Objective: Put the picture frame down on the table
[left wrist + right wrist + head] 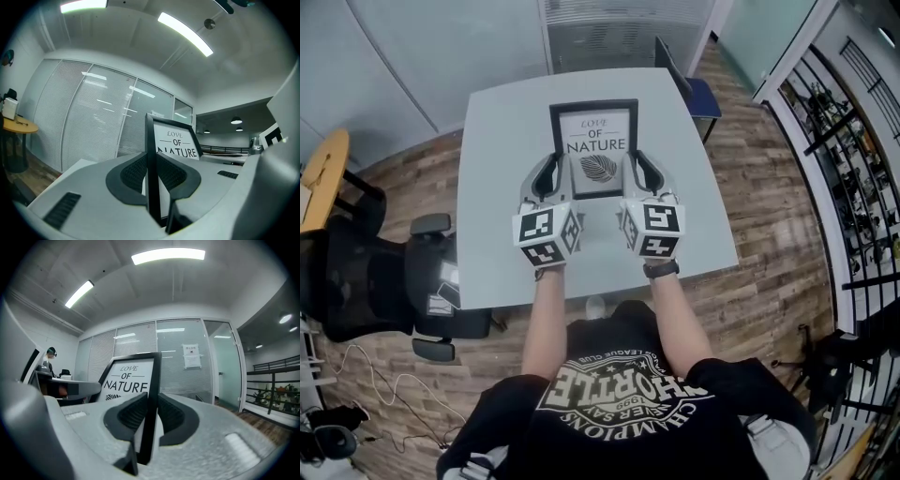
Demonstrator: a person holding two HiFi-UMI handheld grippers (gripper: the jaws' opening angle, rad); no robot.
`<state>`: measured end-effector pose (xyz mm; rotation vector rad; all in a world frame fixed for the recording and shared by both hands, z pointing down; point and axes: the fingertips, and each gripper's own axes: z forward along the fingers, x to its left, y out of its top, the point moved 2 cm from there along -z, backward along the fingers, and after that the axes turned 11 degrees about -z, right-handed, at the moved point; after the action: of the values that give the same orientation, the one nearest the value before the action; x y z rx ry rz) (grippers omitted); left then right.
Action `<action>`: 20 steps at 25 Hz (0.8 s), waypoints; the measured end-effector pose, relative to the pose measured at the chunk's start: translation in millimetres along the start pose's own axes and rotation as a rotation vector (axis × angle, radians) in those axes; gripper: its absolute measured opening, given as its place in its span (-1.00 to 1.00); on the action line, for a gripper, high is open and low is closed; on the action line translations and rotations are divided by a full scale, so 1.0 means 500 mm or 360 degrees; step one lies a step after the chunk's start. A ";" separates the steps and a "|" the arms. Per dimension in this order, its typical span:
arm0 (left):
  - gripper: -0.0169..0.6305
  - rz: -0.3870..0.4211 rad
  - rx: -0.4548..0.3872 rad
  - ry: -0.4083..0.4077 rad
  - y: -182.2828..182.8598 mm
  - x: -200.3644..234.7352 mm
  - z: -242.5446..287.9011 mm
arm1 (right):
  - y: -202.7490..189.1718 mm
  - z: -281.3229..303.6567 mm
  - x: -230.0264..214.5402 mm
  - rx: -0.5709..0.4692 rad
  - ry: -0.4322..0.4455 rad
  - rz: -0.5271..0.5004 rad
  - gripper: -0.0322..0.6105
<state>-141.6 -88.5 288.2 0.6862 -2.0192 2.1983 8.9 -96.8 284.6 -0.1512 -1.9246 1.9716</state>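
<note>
A black picture frame (pixel 593 148) with a white print reading "LOVE OF NATURE" and a leaf is held over the grey table (pixel 497 169). My left gripper (pixel 553 167) is shut on the frame's left edge (pixel 151 168), the dark pads pressing both sides. My right gripper (pixel 635 165) is shut on the frame's right edge (pixel 151 404) in the same way. Both gripper views look along the frame with the print (pixel 177 143) (pixel 126 379) facing inward. Whether the frame touches the table cannot be told.
A blue chair (pixel 689 86) stands at the table's far right corner. A black office chair (pixel 394 281) sits to the left of the table. A yellow round table (pixel 323 173) is at far left. Black railings (pixel 853 159) run along the right.
</note>
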 end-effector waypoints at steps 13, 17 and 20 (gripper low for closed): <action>-0.74 -0.0071 0.0058 0.0029 -0.035 0.047 0.105 | -0.047 0.104 -0.026 0.0135 0.0060 -0.0016 -0.69; -0.74 -0.0075 0.0078 0.0025 -0.045 0.041 0.156 | -0.061 0.147 -0.063 0.0157 0.0069 -0.0010 -0.70; -0.74 -0.0086 0.0101 0.0030 -0.053 0.045 0.182 | -0.074 0.169 -0.075 0.0175 0.0068 -0.0015 -0.70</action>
<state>-128.1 -178.0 323.9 0.7154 -1.9067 2.2380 22.2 -189.1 318.9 -0.1530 -1.7823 2.0456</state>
